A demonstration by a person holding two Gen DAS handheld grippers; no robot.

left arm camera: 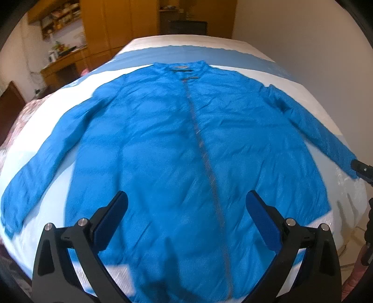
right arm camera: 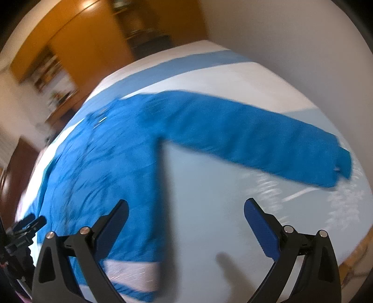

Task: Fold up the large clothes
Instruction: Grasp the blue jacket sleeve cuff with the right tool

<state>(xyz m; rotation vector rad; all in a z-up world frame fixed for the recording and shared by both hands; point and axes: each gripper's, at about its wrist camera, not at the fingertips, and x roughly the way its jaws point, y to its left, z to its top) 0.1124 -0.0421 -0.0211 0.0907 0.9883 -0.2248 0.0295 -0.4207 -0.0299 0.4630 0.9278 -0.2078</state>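
Observation:
A large blue long-sleeved garment (left arm camera: 177, 144) lies spread flat on the bed, collar at the far end, a grey placket down its middle, both sleeves stretched outward. My left gripper (left arm camera: 186, 205) is open and empty above the garment's lower body. My right gripper (right arm camera: 186, 212) is open and empty above the bed between the garment's body (right arm camera: 100, 167) and its right sleeve (right arm camera: 256, 137). The sleeve's cuff (right arm camera: 340, 165) lies to the far right. The right gripper's tip shows in the left wrist view (left arm camera: 361, 169) beside that cuff. The left gripper's tip shows at the left edge of the right wrist view (right arm camera: 25, 226).
The bed has a pale blue and white striped sheet (left arm camera: 233, 58). Wooden wardrobes (left arm camera: 121, 25) and a shelf with clutter (left arm camera: 58, 21) stand beyond the bed's far left. A plain wall (right arm camera: 291, 35) runs along the right side. A patterned cloth (left arm camera: 21, 121) lies at the left edge.

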